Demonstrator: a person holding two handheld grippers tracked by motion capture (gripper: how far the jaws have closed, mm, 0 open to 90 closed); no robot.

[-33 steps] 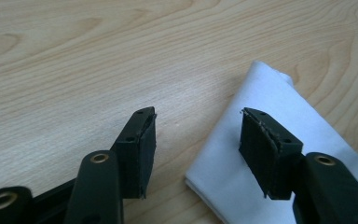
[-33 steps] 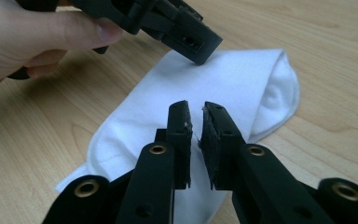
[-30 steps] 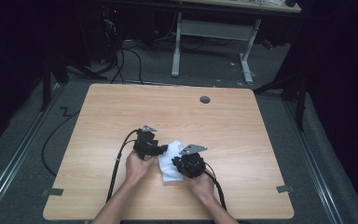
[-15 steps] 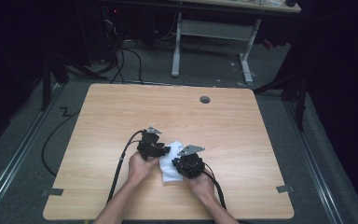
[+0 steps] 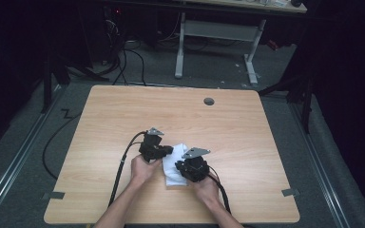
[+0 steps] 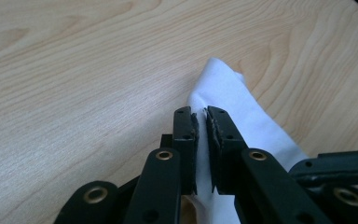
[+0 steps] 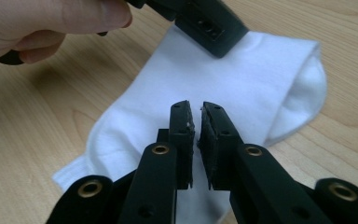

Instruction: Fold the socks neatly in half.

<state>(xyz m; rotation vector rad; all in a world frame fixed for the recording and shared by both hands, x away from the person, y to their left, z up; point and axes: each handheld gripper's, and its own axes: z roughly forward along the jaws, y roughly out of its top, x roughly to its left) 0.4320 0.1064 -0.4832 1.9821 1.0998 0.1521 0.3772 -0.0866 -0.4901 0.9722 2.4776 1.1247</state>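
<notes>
Nearest the person, in the high view, the right claw (image 5: 186,167) sits low over the near part of a white sock (image 5: 173,166), with the right hand (image 5: 208,190) behind it. In the right gripper view its jaws stand almost together with only a thin slit between the pads, and white fabric lies under and between them; it looks pinched on the sock, though the pinch itself is hidden below the jaws. Just beyond, and to that claw's left, the left claw (image 5: 167,151) comes in across the sock's far edge. Its jaws have just been closing, and the left gripper view shows a raised ridge of sock (image 6: 228,100) running up between the nearly closed pads, so it appears to have taken a fold. The two grips at opposite edges are probably meant to let the person lift, stretch or fold the sock between the claws. The sock (image 7: 242,79) lies flat on the wooden surface (image 5: 123,118), between the two claws. In the right gripper view its long axis runs diagonally away from the right claw, the rounded end far and to the right, the other end near and to the left. Past the left claw the surface carries a small round grommet (image 5: 209,101) well apart.
</notes>
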